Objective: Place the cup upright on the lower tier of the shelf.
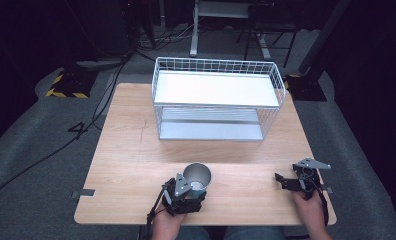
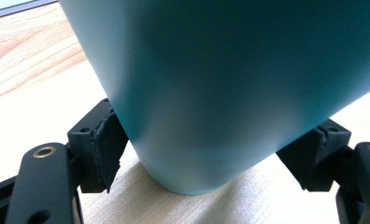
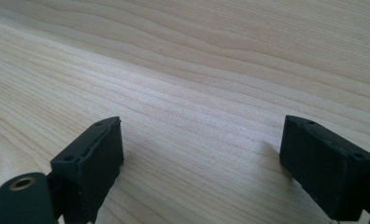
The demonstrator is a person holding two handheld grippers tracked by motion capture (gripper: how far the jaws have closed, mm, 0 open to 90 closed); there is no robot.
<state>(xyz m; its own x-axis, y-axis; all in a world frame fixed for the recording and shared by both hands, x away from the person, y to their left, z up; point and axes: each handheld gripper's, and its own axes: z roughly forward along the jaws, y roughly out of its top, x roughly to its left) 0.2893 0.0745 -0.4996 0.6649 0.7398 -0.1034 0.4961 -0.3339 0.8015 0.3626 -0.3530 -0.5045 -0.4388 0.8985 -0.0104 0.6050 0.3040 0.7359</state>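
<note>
A teal cup with a shiny metal inside stands upright on the wooden table, near the front edge. My left gripper comes at it from the near side. In the left gripper view the cup's teal wall sits between the two black pads, which press on its lower sides, so my left gripper is shut on the cup. My right gripper rests low over the table at the front right, pointing left. In the right gripper view, my right gripper is open over bare wood.
A white two-tier wire rack with flat shelves stands at the back of the table. Cables and stand legs lie on the grey floor behind and to the left. A metal tab sticks out at the table's front left edge.
</note>
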